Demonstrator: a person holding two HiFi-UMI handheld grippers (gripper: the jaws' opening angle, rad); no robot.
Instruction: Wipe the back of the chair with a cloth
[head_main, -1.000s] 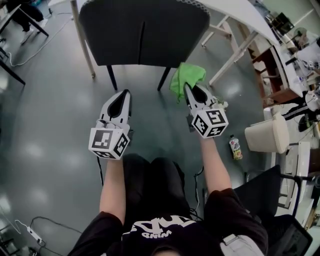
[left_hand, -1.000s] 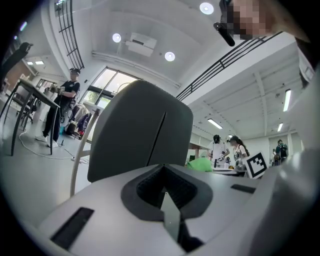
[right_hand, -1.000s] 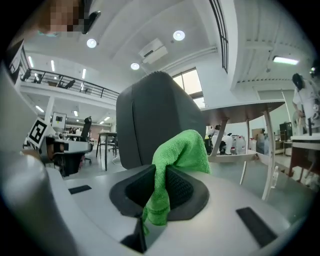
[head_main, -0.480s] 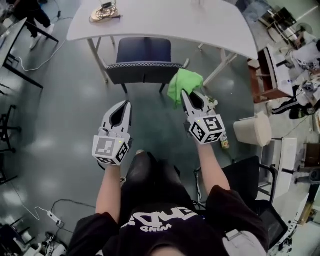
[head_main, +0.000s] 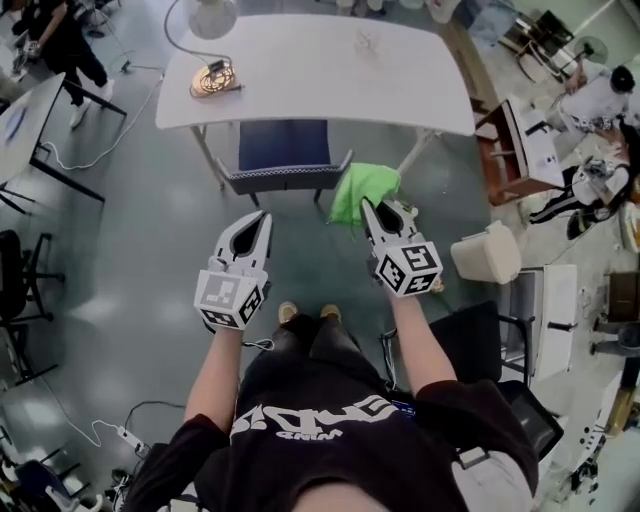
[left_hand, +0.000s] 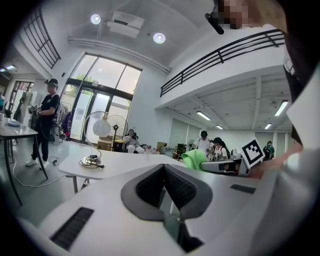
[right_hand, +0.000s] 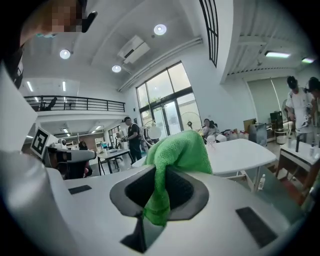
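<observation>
The chair (head_main: 286, 160) has a dark blue seat and a dark back and stands tucked under the white table (head_main: 320, 70), well beyond both grippers. A green cloth (head_main: 360, 190) hangs from my right gripper (head_main: 368, 206), which is shut on it. In the right gripper view the cloth (right_hand: 180, 155) drapes over the closed jaws of that gripper (right_hand: 162, 172). My left gripper (head_main: 262, 216) is held level beside it; its jaws meet with nothing between them, as the left gripper view (left_hand: 164, 168) shows. Neither gripper touches the chair.
A desk lamp (head_main: 210, 15) and a coiled cable (head_main: 212, 78) sit on the table. A beige bin (head_main: 487, 255) and a black office chair (head_main: 480, 340) stand to my right, wooden shelving (head_main: 510, 140) beyond. Cables and a power strip (head_main: 130, 435) lie on the floor; people stand around.
The chair and table have shrunk and shifted up in the head view, so they are farther away; the whole table now shows. Both grippers keep their pose, the cloth still in the right one.
</observation>
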